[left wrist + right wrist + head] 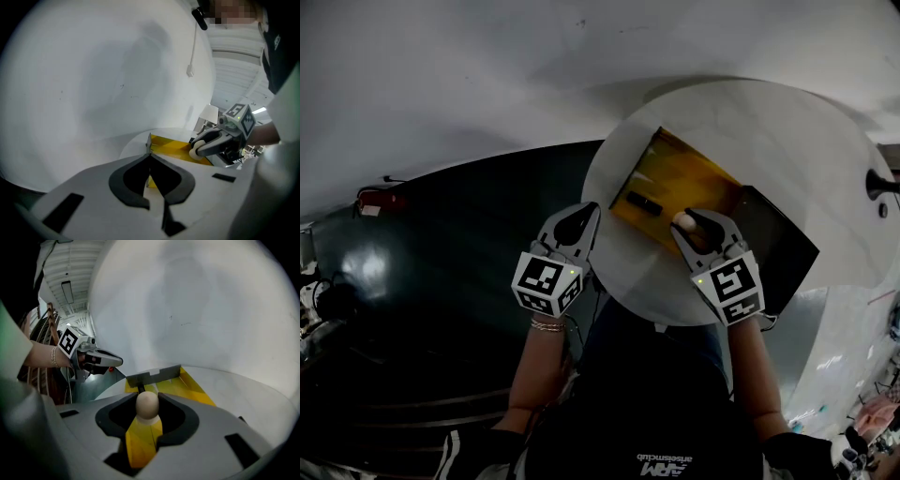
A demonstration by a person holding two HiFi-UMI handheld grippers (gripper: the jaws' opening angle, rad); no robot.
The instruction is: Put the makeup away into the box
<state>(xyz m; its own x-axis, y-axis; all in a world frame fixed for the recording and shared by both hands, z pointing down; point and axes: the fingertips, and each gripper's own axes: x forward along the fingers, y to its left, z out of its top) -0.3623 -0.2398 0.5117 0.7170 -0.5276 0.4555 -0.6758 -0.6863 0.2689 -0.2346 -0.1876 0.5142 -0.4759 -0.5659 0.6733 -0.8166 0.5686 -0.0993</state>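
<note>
You're at a round white desk (769, 131) w/ a plain white wall (469, 66) behind it; dark glossy floor (441, 244) on your left, strip light (67, 290) on ribbed ceiling.

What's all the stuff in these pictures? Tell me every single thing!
table: one, white, round, under everything.
box: one, yellow inside, open, on the table.
lid: one, dark, lying flat at the box's right side.
small makeup item: one, black, inside the box.
makeup sponge: one, beige, egg-shaped, held over the box.
bracelet: one, gold, on the left wrist.
left hand-held gripper: one, white, jaws together, empty.
right hand-held gripper: one, white, gripping the makeup sponge.
</note>
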